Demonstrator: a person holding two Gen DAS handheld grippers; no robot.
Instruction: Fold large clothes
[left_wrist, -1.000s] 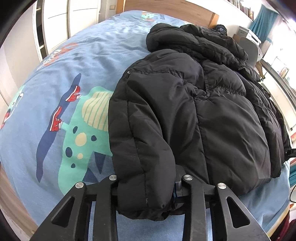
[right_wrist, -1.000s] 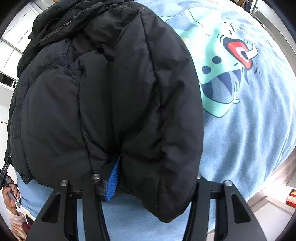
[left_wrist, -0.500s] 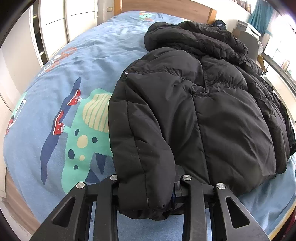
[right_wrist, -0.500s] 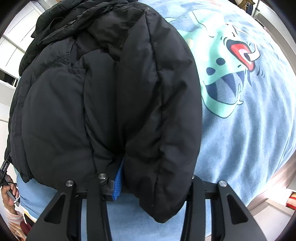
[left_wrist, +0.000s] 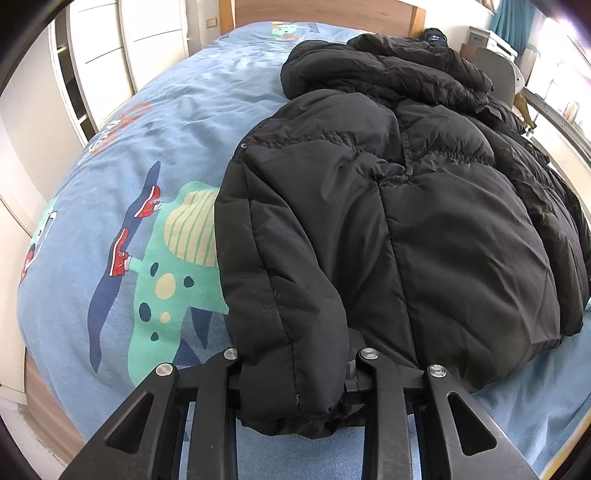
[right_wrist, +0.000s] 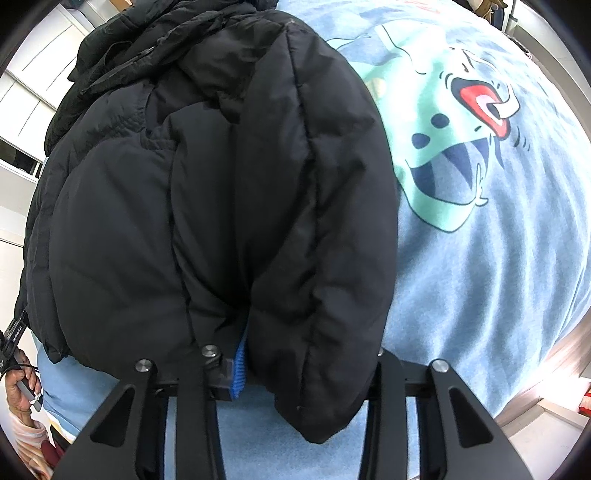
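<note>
Left wrist view: your left gripper (left_wrist: 293, 373) clamps the black puffer jacket (left_wrist: 388, 221) at lower centre, on the blue bedspread (left_wrist: 147, 129). Your right gripper (right_wrist: 295, 363) grips its other corner likewise. You seem mid-fold; next, carry both corners toward the collar.

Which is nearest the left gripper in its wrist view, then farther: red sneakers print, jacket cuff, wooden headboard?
1. Jacket cuff, held between the left gripper fingers.
2. Red sneakers print, left, mid-bed.
3. Wooden headboard, far end, top.
</note>
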